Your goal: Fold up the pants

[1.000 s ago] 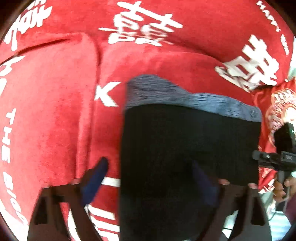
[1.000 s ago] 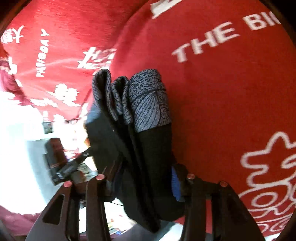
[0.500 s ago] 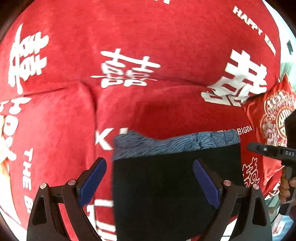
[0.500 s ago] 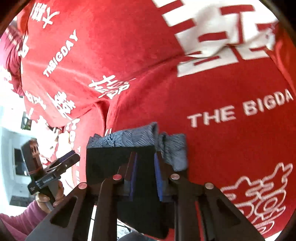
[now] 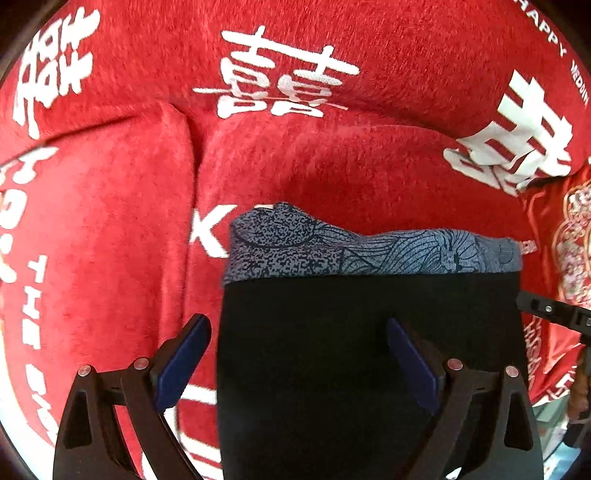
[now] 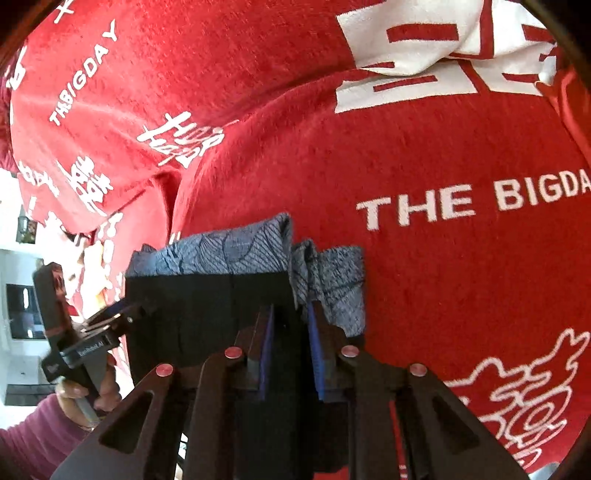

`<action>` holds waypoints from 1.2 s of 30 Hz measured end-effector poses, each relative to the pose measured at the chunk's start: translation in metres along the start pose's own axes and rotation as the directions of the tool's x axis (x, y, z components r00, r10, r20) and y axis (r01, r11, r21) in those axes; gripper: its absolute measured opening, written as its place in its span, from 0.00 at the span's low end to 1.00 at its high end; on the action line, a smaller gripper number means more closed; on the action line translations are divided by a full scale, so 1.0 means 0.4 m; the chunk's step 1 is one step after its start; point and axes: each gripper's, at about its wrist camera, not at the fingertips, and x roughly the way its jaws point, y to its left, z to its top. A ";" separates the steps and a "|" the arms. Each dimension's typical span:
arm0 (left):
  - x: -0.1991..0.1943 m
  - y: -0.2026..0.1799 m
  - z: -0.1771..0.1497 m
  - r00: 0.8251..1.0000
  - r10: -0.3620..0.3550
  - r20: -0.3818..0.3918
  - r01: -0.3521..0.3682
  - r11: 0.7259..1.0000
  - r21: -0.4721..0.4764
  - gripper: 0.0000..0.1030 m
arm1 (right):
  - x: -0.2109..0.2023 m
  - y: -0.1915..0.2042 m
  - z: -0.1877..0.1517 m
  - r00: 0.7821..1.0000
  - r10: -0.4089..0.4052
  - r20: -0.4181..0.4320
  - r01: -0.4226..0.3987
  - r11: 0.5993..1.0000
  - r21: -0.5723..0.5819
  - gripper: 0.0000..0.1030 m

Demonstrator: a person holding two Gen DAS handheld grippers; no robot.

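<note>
Right tongs (image 6: 290,350) clamp folded pants (image 6: 207,314) (patterned waistband pointing away)

White lettering runs across the red cover (image 6: 443,155): "THE BIGDA", cut off at the frame edge, sits in block capitals (image 6: 476,201) in the right wrist view, while "THBIGDAY" (image 6: 83,74) climbs slantwise at upper left. Large white Chinese double-happiness characters appear in both views, one (image 5: 284,74) centred near the top of the left wrist view, another (image 5: 517,140) at its right. A lone "K" (image 5: 212,236) shows beside the folded pants, and "THE" (image 5: 35,302) reads sideways at left. "APPY" (image 5: 546,27) curves along the upper right rim. Small white print on the left tool's body (image 6: 90,349) is too blurred to read.
</note>
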 end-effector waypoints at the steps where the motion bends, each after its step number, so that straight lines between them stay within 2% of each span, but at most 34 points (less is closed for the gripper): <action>1: -0.010 -0.002 -0.003 1.000 0.022 -0.004 -0.022 1.000 0.004 0.93 | -0.007 0.001 -0.007 1.000 -0.013 -0.008 0.013 1.000 0.002 0.20; 6: -0.051 -0.014 -0.040 0.987 0.156 -0.038 -0.155 0.988 0.030 0.93 | -0.038 -0.021 -0.044 0.999 -0.025 -0.046 0.026 0.999 0.026 0.21; 8: -0.068 -0.015 -0.056 0.984 0.168 -0.055 -0.168 0.986 0.014 0.93 | -0.054 -0.026 -0.063 0.998 -0.032 -0.061 0.034 0.999 0.031 0.21; 11: -0.106 -0.027 -0.088 0.978 0.201 -0.063 -0.202 0.979 -0.004 0.94 | -0.083 -0.029 -0.085 0.996 -0.044 -0.078 0.046 0.999 0.029 0.30; 13: -0.122 -0.042 -0.106 0.973 0.222 -0.068 -0.223 0.975 -0.009 0.94 | -0.106 -0.028 -0.100 0.995 -0.049 -0.085 0.051 0.998 0.022 0.41; 15: -0.150 -0.055 -0.130 0.971 0.225 -0.078 -0.227 0.973 -0.029 1.00 | -0.129 -0.024 -0.116 0.994 -0.056 -0.094 0.057 0.998 0.013 0.42; 18: -0.189 -0.077 -0.160 0.974 0.217 -0.072 -0.219 0.975 -0.033 0.99 | -0.158 -0.009 -0.144 0.991 -0.071 -0.110 0.071 0.997 -0.006 0.44; 23: -0.241 -0.111 -0.187 0.977 0.199 -0.072 -0.199 0.980 0.006 0.99 | -0.198 0.025 -0.188 0.989 -0.110 -0.102 0.109 0.994 -0.013 0.55; 27: -0.289 -0.128 -0.200 0.973 0.227 -0.045 -0.225 0.973 0.053 0.99 | -0.211 0.076 -0.224 0.985 -0.156 -0.078 0.156 0.988 -0.006 0.80; 30: -0.329 -0.127 -0.211 0.967 0.253 -0.022 -0.250 0.964 0.092 0.99 | -0.218 0.131 -0.257 0.980 -0.195 -0.046 0.195 0.981 -0.008 0.84; 33: -0.366 -0.119 -0.220 0.964 0.265 -0.006 -0.263 0.959 0.108 0.99 | -0.232 0.189 -0.281 0.974 -0.225 -0.003 0.224 0.974 -0.030 1.00; 36: -0.393 -0.106 -0.223 0.962 0.273 -0.005 -0.271 0.958 0.098 0.99 | -0.250 0.231 -0.296 0.971 -0.241 0.000 0.240 0.970 -0.027 1.00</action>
